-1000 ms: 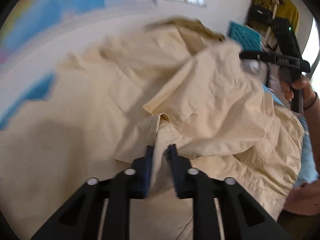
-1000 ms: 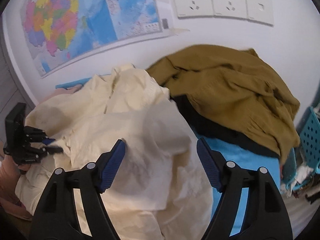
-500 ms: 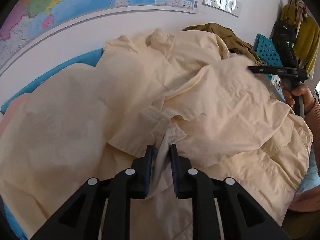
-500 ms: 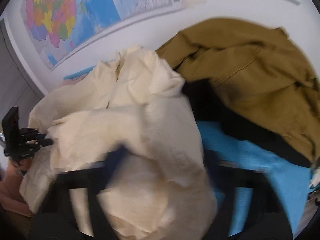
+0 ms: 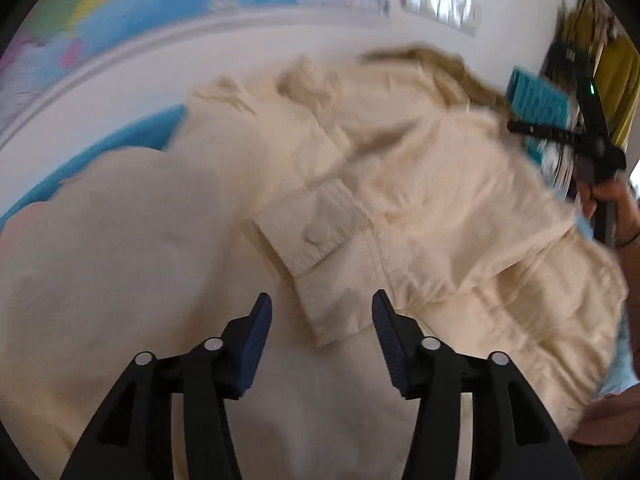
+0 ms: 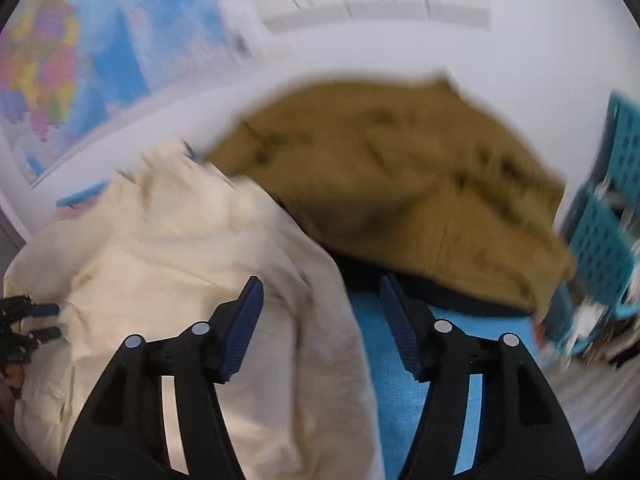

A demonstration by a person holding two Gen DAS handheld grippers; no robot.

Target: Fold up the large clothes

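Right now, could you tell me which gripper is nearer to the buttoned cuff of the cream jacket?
Left. The left gripper is open right at the buttoned cuff; the right gripper is open over the jacket's far edge, beside the blue sheet.

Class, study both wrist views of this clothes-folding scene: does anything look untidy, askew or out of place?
Yes. The cream jacket lies rumpled, not flat, its buttoned cuff slanting across the body. Behind it, a brown garment sits in a crumpled heap. Both claws are open, holding nothing.
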